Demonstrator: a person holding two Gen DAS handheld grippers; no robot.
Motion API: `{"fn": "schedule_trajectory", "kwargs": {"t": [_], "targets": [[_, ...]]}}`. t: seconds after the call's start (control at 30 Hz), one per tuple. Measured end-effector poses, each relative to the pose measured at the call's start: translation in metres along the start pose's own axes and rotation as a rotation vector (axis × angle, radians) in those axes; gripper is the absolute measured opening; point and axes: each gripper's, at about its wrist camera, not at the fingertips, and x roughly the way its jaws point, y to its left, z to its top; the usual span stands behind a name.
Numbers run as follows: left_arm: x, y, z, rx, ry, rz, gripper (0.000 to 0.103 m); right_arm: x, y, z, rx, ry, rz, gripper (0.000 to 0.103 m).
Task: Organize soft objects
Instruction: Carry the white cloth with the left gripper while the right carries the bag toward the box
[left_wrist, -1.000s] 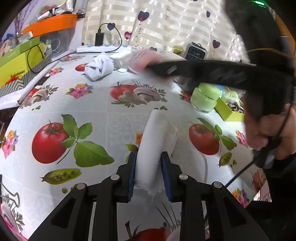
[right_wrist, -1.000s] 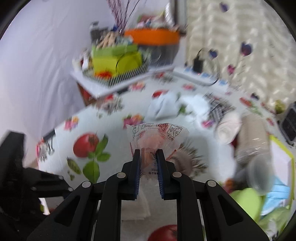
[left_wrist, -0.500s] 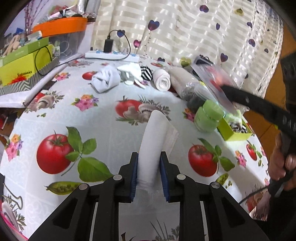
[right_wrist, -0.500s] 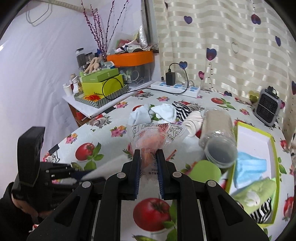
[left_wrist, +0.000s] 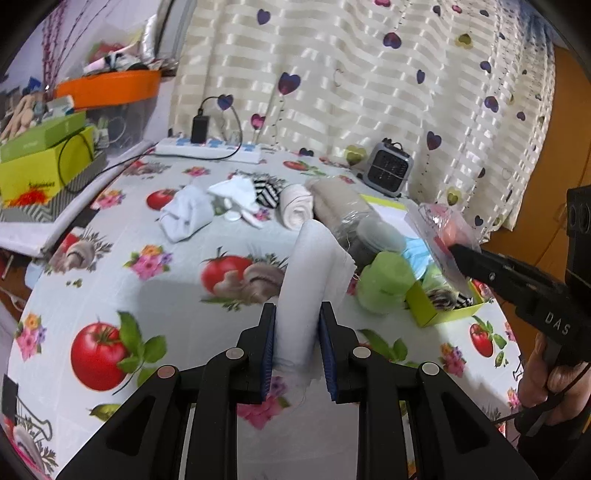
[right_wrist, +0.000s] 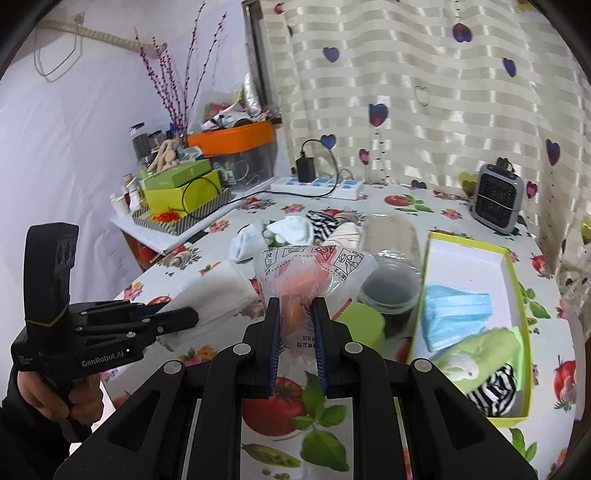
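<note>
My left gripper (left_wrist: 297, 328) is shut on a rolled white cloth (left_wrist: 310, 273) and holds it above the table; it also shows in the right wrist view (right_wrist: 212, 295). My right gripper (right_wrist: 297, 325) is shut on a clear plastic packet with something orange inside (right_wrist: 314, 273); the packet also shows in the left wrist view (left_wrist: 443, 225). A lime-green box (right_wrist: 511, 266) at the right holds a blue face mask (right_wrist: 456, 310), a green cloth and a striped sock (right_wrist: 493, 391).
White socks (left_wrist: 188, 214), a striped sock (left_wrist: 267, 192), a rolled towel (left_wrist: 295, 206) and a clear jar lying on its side (left_wrist: 354, 218) are at the table's far middle. A green tub (left_wrist: 384, 284), a small heater (left_wrist: 388, 173), a power strip (left_wrist: 207, 149) and stacked boxes (left_wrist: 44, 162) stand around.
My right gripper with the packet swung from over the table's middle to the right, toward the green box. My left gripper lifted the white cloth slightly.
</note>
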Motion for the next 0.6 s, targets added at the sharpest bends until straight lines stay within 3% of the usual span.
{"fn": "schedule_trajectory", "kwargs": {"t": [0.6], "targets": [[0.011,-0.069,0.037,0.098,-0.033,-0.082,0.021,-0.032,-0.056,-0.009,0.1,-0.043,-0.084,0.017]]}}
